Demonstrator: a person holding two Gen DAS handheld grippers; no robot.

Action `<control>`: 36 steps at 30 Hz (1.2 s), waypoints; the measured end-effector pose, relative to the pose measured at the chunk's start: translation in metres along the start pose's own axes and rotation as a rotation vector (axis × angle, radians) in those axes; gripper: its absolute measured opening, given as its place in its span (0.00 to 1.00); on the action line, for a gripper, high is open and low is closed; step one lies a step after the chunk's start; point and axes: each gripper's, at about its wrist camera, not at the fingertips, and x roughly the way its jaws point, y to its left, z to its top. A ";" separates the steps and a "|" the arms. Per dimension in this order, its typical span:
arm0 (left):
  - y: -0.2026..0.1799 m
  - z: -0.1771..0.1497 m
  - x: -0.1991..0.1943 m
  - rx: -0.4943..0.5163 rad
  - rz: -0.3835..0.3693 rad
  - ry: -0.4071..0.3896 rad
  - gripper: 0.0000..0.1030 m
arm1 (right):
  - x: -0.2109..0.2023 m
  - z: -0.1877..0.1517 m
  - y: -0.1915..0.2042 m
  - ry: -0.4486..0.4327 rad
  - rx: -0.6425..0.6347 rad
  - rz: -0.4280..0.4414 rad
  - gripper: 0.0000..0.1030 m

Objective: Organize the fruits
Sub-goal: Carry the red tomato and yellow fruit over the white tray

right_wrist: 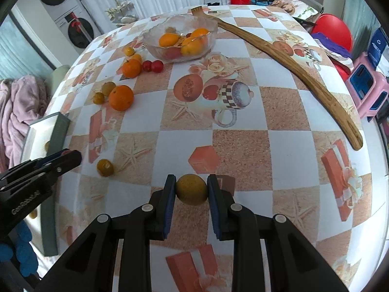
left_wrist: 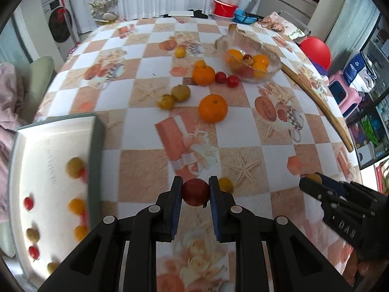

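My left gripper (left_wrist: 195,191) is shut on a small dark red fruit (left_wrist: 195,192), held just above the tablecloth. My right gripper (right_wrist: 191,189) is shut on a small yellow-brown fruit (right_wrist: 192,189); it also shows at the right of the left wrist view as the right gripper (left_wrist: 313,178). A white tray (left_wrist: 43,146) with several small red and yellow fruits lies at the left. A yellow fruit (left_wrist: 226,185) rests on the cloth beside my left fingers. Two oranges (left_wrist: 213,108), red and yellow-green small fruits lie mid-table. A glass bowl (left_wrist: 272,56) holds more oranges.
A long wooden back-scratcher (right_wrist: 291,56) lies along the table's right side. The table edge curves off at left and right. A pink blanket (right_wrist: 22,107) and a red chair (right_wrist: 335,29) stand beyond the table. Buckets sit behind the far edge.
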 end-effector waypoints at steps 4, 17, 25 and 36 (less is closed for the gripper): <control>0.011 -0.005 -0.028 -0.034 0.014 -0.003 0.22 | -0.020 0.006 0.007 0.010 -0.053 0.019 0.28; 0.083 -0.028 -0.089 -0.140 0.100 0.008 0.22 | -0.059 0.018 0.091 0.028 -0.196 0.112 0.28; 0.163 -0.020 -0.096 -0.083 0.072 0.011 0.22 | -0.053 0.030 0.168 0.027 -0.131 0.088 0.28; 0.239 -0.001 -0.076 -0.079 0.057 0.017 0.22 | -0.015 0.052 0.255 0.084 -0.047 0.107 0.28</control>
